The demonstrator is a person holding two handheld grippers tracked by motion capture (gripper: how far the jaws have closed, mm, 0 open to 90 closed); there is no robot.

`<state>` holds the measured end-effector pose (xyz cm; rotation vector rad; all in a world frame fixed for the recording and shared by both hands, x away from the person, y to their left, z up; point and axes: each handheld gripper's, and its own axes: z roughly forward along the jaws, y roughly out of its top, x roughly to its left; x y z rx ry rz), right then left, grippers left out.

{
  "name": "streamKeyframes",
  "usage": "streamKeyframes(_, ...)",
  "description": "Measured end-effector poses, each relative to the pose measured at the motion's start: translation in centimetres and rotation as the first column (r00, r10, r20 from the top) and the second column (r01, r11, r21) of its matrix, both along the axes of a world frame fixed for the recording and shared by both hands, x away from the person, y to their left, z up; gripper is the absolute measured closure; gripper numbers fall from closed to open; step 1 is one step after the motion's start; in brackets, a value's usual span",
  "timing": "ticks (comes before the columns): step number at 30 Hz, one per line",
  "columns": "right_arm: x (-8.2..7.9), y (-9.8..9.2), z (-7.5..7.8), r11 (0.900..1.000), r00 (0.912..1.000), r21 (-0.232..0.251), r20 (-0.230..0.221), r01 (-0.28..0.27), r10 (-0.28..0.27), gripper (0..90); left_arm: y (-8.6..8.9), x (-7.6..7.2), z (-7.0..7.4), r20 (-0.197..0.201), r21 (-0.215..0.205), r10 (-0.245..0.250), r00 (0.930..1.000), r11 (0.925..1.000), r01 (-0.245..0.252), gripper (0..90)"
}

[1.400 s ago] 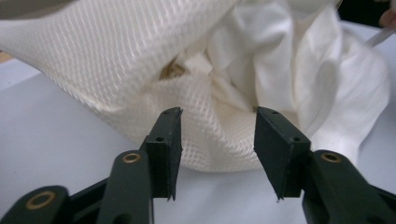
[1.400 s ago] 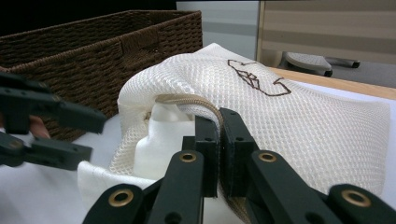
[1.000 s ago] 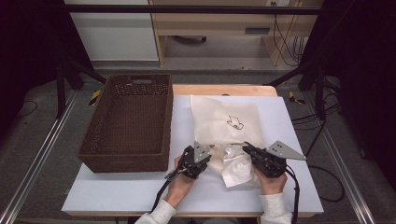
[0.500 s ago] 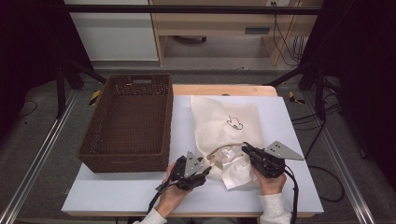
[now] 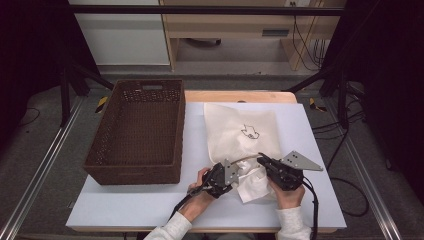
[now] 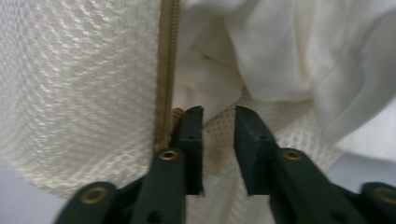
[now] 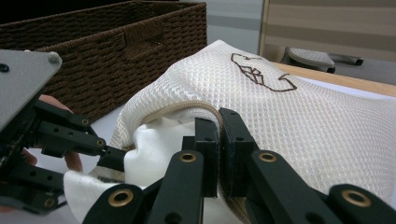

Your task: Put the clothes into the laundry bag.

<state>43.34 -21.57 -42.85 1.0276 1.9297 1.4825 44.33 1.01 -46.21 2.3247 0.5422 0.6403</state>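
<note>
A white mesh laundry bag (image 5: 240, 130) with a brown outline print lies on the table, its zipped mouth toward the person. White cloth (image 5: 255, 186) bulges out of that mouth. My right gripper (image 5: 260, 159) is shut on the tan zipper edge (image 7: 187, 106) and lifts it into an arch over the cloth (image 7: 154, 144). My left gripper (image 5: 239, 172) has its tips at the mouth from the left. In the left gripper view its jaws (image 6: 218, 122) have just been closing, and a gap remains with mesh between them beside the zipper (image 6: 167, 65).
A dark brown wicker basket (image 5: 180, 131) stands on the left of the white table top (image 5: 130, 205), close beside the bag. A wooden strip runs along the table's far edge. Black frame posts stand at both sides.
The left gripper pulled back toward the person, then moved right to the bag's mouth, its jaws wider, then narrower. The right gripper has not moved and still holds the zipper edge.
</note>
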Motion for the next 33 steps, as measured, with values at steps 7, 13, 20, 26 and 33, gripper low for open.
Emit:
streamKeyframes(7,0.1,0.0,0.0,1.000,1.0000,0.000,-0.001,0.005,-0.005,86.8,2.8,0.0,1.2,-0.060,-0.130,0.004,0.9982,0.9914,-0.012,89.5)
streamKeyframes(13,0.1,0.1,0.0,1.000,1.0000,-0.002,0.002,0.006,-0.006,86.7,4.9,-1.1,2.5,-0.073,-0.223,-0.006,0.9973,0.9747,-0.011,85.4)
streamKeyframes(20,0.1,0.1,0.0,1.000,1.0000,-0.001,0.001,0.004,-0.004,86.7,1.8,-1.6,0.8,-0.065,-0.084,-0.023,0.9976,0.9963,0.018,56.8)
streamKeyframes(26,0.1,0.3,-0.1,1.000,1.0000,-0.013,-0.004,-0.007,0.007,86.6,0.9,0.0,-0.6,-0.041,-0.003,0.065,0.9970,0.9978,-0.066,67.6)
streamKeyframes(33,0.2,0.9,-0.2,0.999,0.9998,-0.031,-0.008,-0.019,0.019,86.6,1.3,0.1,-1.1,-0.029,0.063,0.094,0.9952,0.9938,-0.092,78.5)
